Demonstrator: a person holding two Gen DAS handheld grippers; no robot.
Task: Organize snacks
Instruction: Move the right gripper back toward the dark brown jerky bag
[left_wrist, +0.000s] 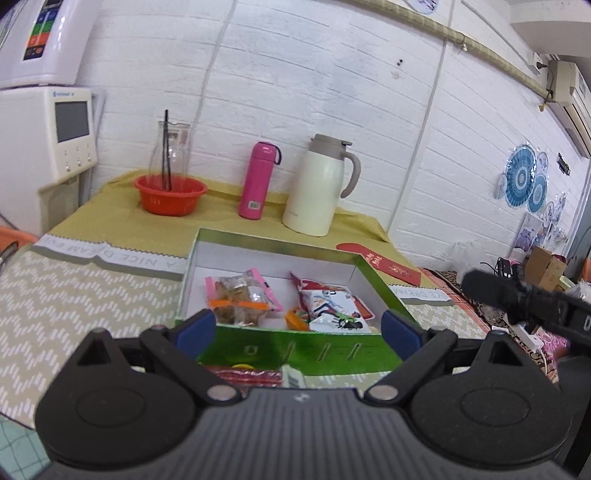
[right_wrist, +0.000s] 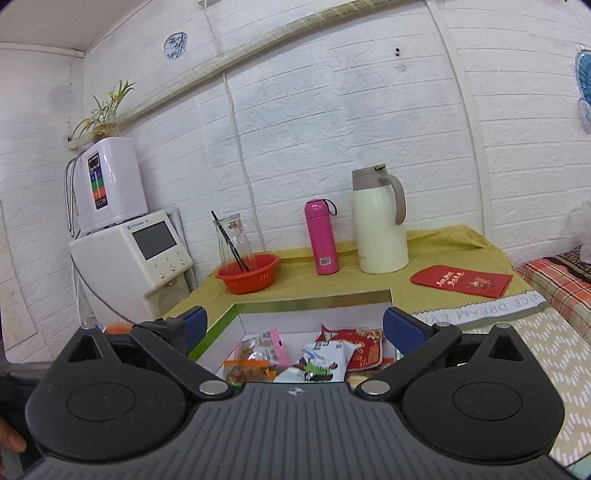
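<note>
so both hand-held grippers are just hanging over the near edge of the green box, nothing in either one. the left hand-held gripper has its blue pads spread wide, and the right hand-held gripper is the same, wide apart and empty. inside the box there's already a clear bag with an orange band, a white packet and a red packet behind it, so i'd say most of the sorting is done. but in the left view something red peeks out on the tabletop just in front of the box wall, maybe one more snack left to drop in, can't tell for sure. the pink bottle, cream jug and red bowl sit well back, out of it.
</note>
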